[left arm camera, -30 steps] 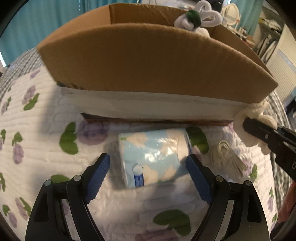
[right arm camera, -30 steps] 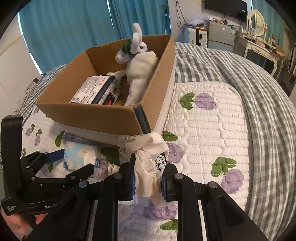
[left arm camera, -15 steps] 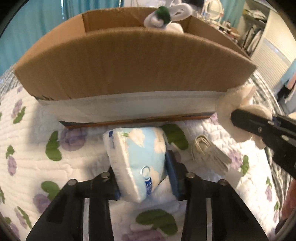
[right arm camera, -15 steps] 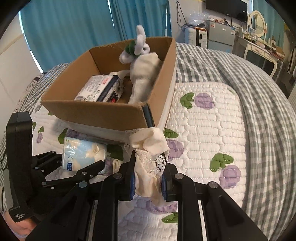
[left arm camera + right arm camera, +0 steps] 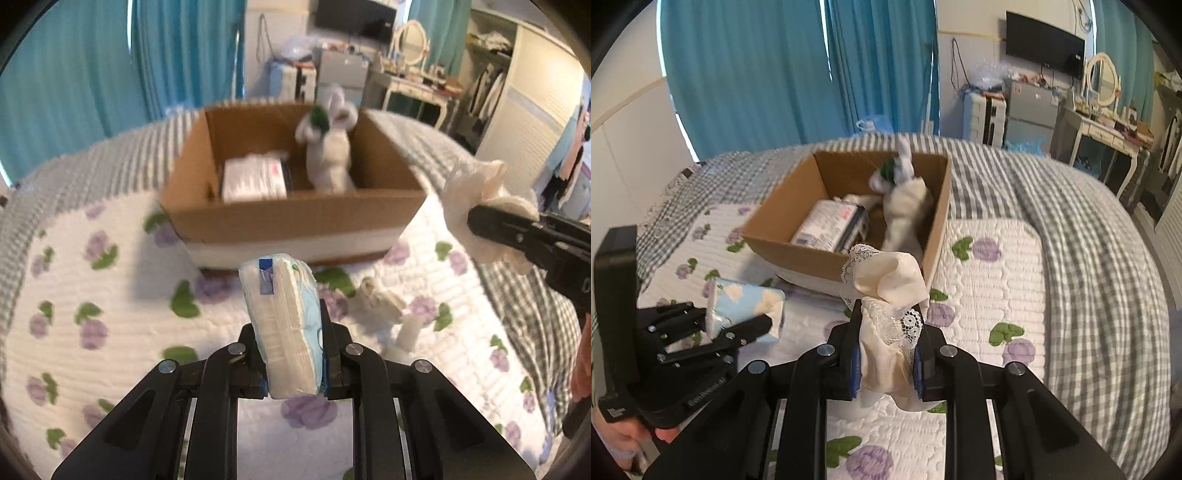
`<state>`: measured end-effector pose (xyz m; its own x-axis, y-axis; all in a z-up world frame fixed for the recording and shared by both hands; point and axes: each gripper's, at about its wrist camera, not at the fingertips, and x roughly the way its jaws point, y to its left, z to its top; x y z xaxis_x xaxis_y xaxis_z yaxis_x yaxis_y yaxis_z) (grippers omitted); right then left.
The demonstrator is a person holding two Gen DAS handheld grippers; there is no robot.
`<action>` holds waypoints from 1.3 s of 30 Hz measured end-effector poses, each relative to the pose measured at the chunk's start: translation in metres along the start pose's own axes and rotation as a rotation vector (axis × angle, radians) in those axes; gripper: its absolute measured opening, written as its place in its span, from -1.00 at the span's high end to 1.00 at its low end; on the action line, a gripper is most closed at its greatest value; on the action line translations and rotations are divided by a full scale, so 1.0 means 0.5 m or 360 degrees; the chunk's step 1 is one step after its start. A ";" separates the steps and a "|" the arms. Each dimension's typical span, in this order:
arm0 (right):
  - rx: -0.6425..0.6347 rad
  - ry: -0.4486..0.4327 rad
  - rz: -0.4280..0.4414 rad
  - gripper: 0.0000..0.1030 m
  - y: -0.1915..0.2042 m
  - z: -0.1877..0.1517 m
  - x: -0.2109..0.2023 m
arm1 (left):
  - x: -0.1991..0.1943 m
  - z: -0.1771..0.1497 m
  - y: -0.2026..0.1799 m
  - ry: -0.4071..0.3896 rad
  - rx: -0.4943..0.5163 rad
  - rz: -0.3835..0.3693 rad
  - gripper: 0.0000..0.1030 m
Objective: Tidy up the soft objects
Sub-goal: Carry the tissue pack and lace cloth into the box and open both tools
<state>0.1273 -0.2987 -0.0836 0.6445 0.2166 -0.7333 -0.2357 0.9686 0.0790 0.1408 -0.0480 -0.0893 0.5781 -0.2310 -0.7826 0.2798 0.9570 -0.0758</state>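
Observation:
My left gripper [image 5: 293,354] is shut on a light blue tissue pack [image 5: 284,325] and holds it above the quilt, in front of the cardboard box [image 5: 295,218]. The pack also shows in the right wrist view [image 5: 746,306]. My right gripper [image 5: 886,365] is shut on a cream lace cloth [image 5: 886,314], raised to the right of the box [image 5: 846,266]; the cloth shows in the left wrist view [image 5: 476,199]. Inside the box lie a white plush rabbit [image 5: 330,155] and a white wrapped pack [image 5: 255,177].
A small cream cloth item [image 5: 380,299] lies on the flowered white quilt [image 5: 110,325] in front of the box. A grey checked blanket [image 5: 1089,240] covers the bed to the right. Blue curtains and furniture stand behind.
My left gripper closed on the tissue pack and lifted it off the quilt. Both grippers rose and pulled back from the box, the right one still holding the lace cloth.

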 end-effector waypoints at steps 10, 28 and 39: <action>-0.0054 -0.0205 0.0049 0.60 0.028 0.115 -0.103 | -0.139 0.124 0.022 -0.0230 0.0028 0.0009 0.66; 0.0090 -0.0054 0.0168 0.59 -0.045 0.224 0.223 | 0.143 0.267 0.067 -0.0112 0.0111 0.0061 0.62; 0.0099 -0.0149 0.0054 -0.46 -0.048 0.250 0.193 | 0.121 0.264 0.081 -0.0156 0.0130 0.0271 -0.29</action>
<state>0.2858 -0.2859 -0.0719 0.7026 0.2572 -0.6635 -0.2150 0.9655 0.1466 0.2881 -0.0461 -0.0580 0.6929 -0.0866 -0.7158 0.2303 0.9673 0.1059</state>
